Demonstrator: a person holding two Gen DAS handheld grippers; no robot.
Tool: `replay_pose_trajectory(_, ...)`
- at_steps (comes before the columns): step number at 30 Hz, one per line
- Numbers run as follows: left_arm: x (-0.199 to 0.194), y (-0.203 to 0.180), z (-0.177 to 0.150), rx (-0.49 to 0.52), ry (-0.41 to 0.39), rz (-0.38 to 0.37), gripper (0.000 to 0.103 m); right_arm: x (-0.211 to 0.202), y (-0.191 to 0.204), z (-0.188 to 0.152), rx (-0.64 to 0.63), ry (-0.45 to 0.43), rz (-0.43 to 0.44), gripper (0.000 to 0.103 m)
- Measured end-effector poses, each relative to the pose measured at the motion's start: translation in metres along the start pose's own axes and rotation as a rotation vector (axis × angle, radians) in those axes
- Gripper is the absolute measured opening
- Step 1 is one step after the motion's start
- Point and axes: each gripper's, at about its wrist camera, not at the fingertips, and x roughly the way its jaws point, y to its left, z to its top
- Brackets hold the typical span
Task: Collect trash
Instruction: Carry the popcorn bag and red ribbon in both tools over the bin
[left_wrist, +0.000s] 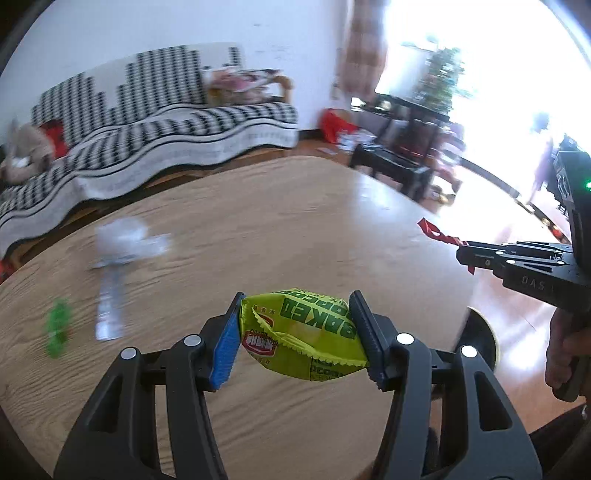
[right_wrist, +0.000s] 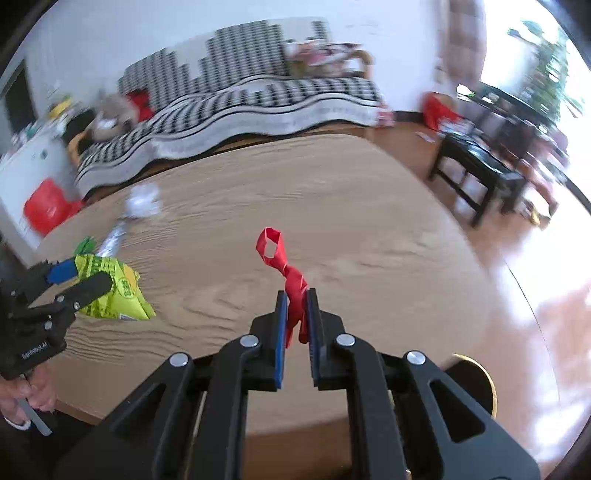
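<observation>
Crumpled green snack bag (left_wrist: 303, 334) and twisted red wrapper (right_wrist: 291, 284), both lifted above table.

One green snack bag (left_wrist: 306, 332), one red wrapper (right_wrist: 291, 284), two grippers, one table (left_wrist: 295, 221), one sofa (left_wrist: 147, 122).

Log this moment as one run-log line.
left gripper: shut on green snack packet | right gripper: shut on red wrapper | table: clear plastic scraps, small green piece left
</observation>
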Motion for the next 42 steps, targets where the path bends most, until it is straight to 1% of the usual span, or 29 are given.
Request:
replay_pose_trajectory(5, 0.027, -0.072, 0.007, 0.045, 0.020, -0.113, 0.055, -0.029, -0.073, -0.028, 0.125, -0.007, -0.075, 0.011)
replay_pose_trajectory(8, 0.045, -0.118, 0.007, 0.075, 0.036, -0.181, 0.055, -0.044, -0.119, -0.052, 0.216, 0.006, -0.132, 0.011)
replay_pose_trajectory(12, 0.070, -0.179, -0.002, 0.127, 0.068, -0.271, 0.055, -0.058, -0.163, -0.080, 0.308, 0.026, -0.180, 0.011)
replay_pose_trajectory(15, 0.088, -0.213, -0.016, 0.167, 0.108, -0.309, 0.055, -0.064, -0.190, -0.101, 0.363, 0.052, -0.202, 0.011)
replay_pose_trajectory(18, 0.104, -0.238, -0.030, 0.202, 0.150, -0.325, 0.055, -0.063, -0.210, -0.120, 0.406, 0.088, -0.216, 0.011)
replay_pose_trajectory(22, 0.122, -0.255, -0.043, 0.218, 0.199, -0.338, 0.055, -0.059, -0.226, -0.135, 0.445, 0.128, -0.212, 0.011)
replay_pose_trajectory(25, 0.133, -0.261, -0.045, 0.215, 0.216, -0.341, 0.055, -0.056, -0.229, -0.136, 0.456, 0.139, -0.216, 0.011)
replay_pose_trajectory(27, 0.138, -0.263, -0.043, 0.210, 0.221, -0.343, 0.055, -0.055, -0.235, -0.134, 0.464, 0.141, -0.210, 0.011)
replay_pose_trajectory(34, 0.145, -0.270, -0.044, 0.204, 0.229, -0.355, 0.055, -0.054, -0.233, -0.134, 0.466, 0.145, -0.217, 0.011)
replay_pose_trajectory(42, 0.146, -0.276, -0.046, 0.212, 0.228, -0.361, 0.056, -0.049, -0.235, -0.134, 0.477, 0.151, -0.222, 0.011)
